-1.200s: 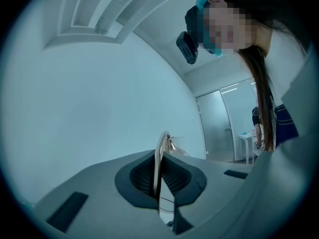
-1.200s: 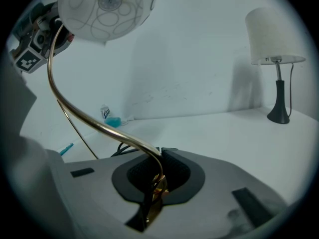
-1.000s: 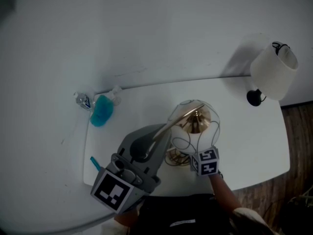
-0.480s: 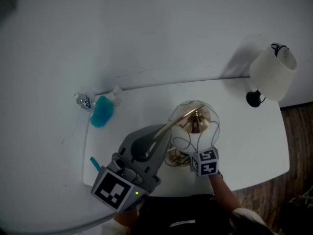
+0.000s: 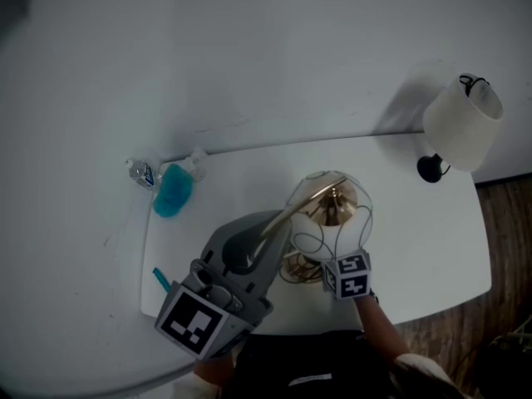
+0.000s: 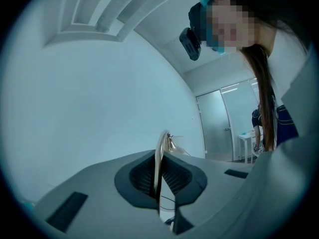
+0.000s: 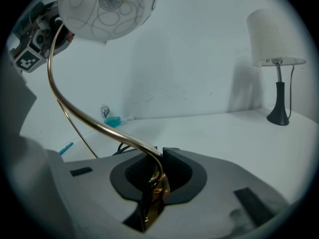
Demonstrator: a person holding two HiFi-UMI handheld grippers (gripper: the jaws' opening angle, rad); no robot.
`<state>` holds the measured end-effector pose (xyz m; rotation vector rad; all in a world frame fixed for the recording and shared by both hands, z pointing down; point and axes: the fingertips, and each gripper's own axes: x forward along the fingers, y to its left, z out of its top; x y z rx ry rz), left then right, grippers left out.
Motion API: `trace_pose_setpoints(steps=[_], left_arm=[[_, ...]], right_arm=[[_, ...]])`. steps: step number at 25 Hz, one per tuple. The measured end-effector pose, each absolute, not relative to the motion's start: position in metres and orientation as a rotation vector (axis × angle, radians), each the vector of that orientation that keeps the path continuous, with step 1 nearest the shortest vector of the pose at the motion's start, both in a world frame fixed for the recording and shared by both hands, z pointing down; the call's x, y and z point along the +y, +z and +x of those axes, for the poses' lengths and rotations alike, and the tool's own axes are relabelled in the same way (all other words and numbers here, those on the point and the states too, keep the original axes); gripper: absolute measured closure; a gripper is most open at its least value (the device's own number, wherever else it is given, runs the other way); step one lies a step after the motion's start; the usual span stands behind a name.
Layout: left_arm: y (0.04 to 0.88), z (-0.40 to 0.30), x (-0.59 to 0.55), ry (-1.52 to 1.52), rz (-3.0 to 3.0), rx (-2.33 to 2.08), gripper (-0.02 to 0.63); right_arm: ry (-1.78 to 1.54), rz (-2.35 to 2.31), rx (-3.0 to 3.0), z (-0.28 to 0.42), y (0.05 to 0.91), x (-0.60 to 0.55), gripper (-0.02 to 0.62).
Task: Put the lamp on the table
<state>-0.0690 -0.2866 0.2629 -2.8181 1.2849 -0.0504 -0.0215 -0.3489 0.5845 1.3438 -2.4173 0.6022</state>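
The lamp has a white globe shade (image 5: 328,216) (image 7: 107,6) and a curved gold arm (image 5: 304,201) (image 7: 89,123) (image 6: 160,156). It stands over the middle of the white table (image 5: 432,239). My left gripper (image 5: 279,223) (image 6: 159,183) is shut on the upper part of the gold arm, which runs straight between its pads. Under the shade, my right gripper (image 5: 322,264) (image 7: 154,177) is shut on the foot of the gold arm, near the lamp's base. The shade and the grippers mostly hide the base itself.
A second lamp (image 5: 464,123) (image 7: 276,39) with a white drum shade and a black foot stands at the table's far right corner. A bottle of blue liquid (image 5: 172,188) (image 7: 112,119) lies at the far left, and a small blue stick (image 5: 160,277) lies near the left front edge. A wall is behind.
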Motion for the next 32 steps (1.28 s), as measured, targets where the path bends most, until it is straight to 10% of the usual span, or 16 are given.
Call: trace_pose_setpoints(steps=[32], left_arm=[[0.261, -0.083, -0.276, -0.045, -2.811, 1.32, 0.518]], right_arm=[[0.571, 1.352, -2.386, -0.015, 0.579, -0.34, 0.528]])
